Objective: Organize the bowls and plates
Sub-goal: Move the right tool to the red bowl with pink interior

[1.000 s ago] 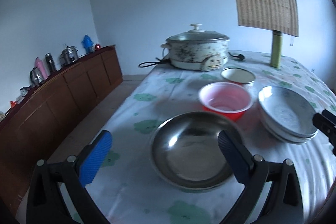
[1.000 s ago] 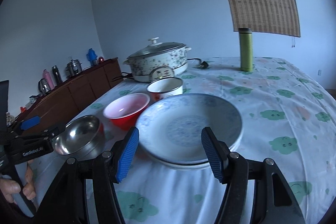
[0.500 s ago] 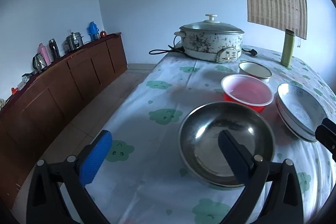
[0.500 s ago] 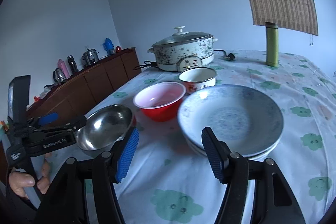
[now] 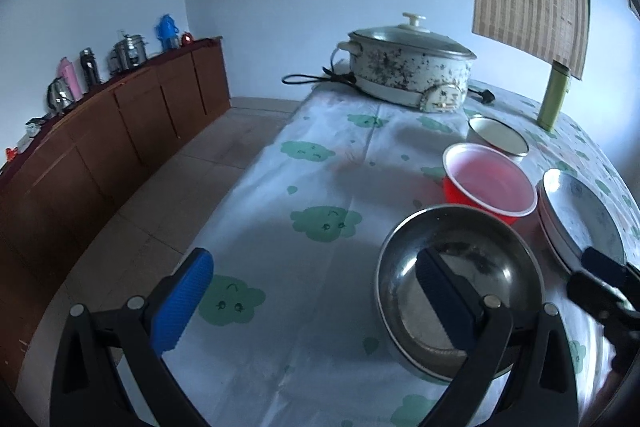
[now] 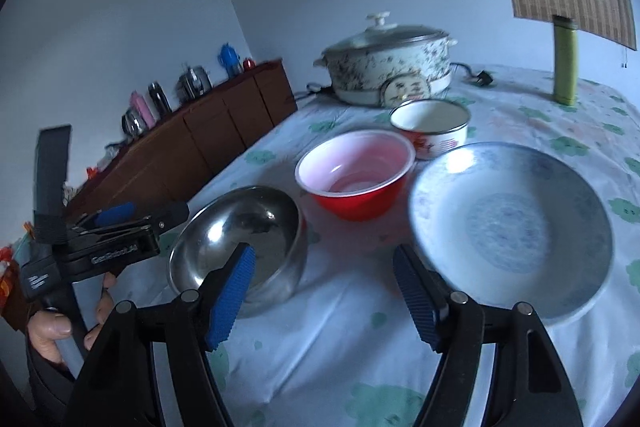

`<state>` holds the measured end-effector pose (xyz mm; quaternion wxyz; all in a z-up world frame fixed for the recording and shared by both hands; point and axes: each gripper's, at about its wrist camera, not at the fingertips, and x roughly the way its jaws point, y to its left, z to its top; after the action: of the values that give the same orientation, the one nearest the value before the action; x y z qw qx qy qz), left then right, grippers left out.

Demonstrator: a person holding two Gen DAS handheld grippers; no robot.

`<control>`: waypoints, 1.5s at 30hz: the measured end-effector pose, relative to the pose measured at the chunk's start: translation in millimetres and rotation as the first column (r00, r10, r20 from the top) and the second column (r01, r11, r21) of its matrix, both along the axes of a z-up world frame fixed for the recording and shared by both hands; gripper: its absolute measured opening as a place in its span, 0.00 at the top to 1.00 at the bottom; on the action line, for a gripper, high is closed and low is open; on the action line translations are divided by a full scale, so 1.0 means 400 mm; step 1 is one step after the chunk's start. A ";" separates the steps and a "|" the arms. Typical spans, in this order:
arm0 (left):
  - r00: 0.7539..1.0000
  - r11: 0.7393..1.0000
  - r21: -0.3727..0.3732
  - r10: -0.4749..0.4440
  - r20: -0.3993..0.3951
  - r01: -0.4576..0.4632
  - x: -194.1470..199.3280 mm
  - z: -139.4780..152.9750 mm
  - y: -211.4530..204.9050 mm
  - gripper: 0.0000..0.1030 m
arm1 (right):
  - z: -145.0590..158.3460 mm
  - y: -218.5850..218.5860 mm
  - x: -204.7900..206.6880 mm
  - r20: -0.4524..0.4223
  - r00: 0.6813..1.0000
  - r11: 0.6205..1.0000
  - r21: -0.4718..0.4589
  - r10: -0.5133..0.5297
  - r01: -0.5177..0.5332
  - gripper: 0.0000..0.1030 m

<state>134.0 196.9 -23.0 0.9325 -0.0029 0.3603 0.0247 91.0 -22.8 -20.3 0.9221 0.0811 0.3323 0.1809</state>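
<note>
A steel bowl (image 5: 500, 267) (image 6: 240, 227) sits near the table's front. Behind it stand a red bowl (image 5: 488, 179) (image 6: 356, 171) and a white enamel bowl (image 5: 498, 139) (image 6: 430, 123). To the right lie stacked blue-patterned plates (image 5: 580, 219) (image 6: 512, 227). My left gripper (image 5: 314, 297) (image 6: 156, 211) is open: its right finger hangs over the steel bowl's inside and its left finger is over the cloth, well left of the bowl. My right gripper (image 6: 324, 299) is open, its jaws opening, with only tablecloth between them. It hovers between the steel bowl and the plates.
An electric pot (image 5: 408, 67) with its cord and a green flask (image 5: 554, 99) stand at the table's far end. A wooden sideboard (image 5: 120, 131) with flasks and kettles runs along the left wall, across a strip of floor. A hand (image 6: 52, 323) holds the left gripper.
Both grippers have moved left. The steel bowl has shifted from between the left fingers to under the right one. The right gripper has left the plates' front, and its jaws stand wider.
</note>
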 end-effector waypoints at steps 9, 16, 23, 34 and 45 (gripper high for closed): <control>0.997 0.999 -0.020 -0.039 -0.067 0.038 0.042 -0.026 0.006 0.00 | -0.055 0.020 0.066 -0.110 0.994 0.999 0.052 0.012 -0.006 0.29; 0.994 0.998 -0.016 -0.065 -0.082 0.064 0.054 -0.034 -0.011 0.00 | -0.038 0.014 0.047 -0.054 0.998 0.997 0.077 0.029 -0.025 0.29; 0.994 0.998 -0.005 -0.066 -0.092 0.066 0.058 -0.042 -0.013 0.00 | -0.031 0.031 0.040 -0.029 0.998 0.996 0.059 0.062 -0.060 0.50; 0.989 0.992 -0.001 -0.128 -0.073 0.128 0.142 0.048 -0.020 0.00 | 0.001 -0.021 0.109 -0.082 0.996 0.991 0.137 0.023 -0.012 0.50; 0.958 0.972 -0.026 -0.233 -0.169 0.232 0.309 0.053 -0.151 0.00 | 0.040 -0.081 0.312 -0.156 0.983 0.994 0.038 -0.096 0.104 0.50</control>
<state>257.5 136.3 -1.9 0.8946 0.0390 0.4368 -0.0858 215.9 -55.3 -4.1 0.8995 0.1328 0.3938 0.1352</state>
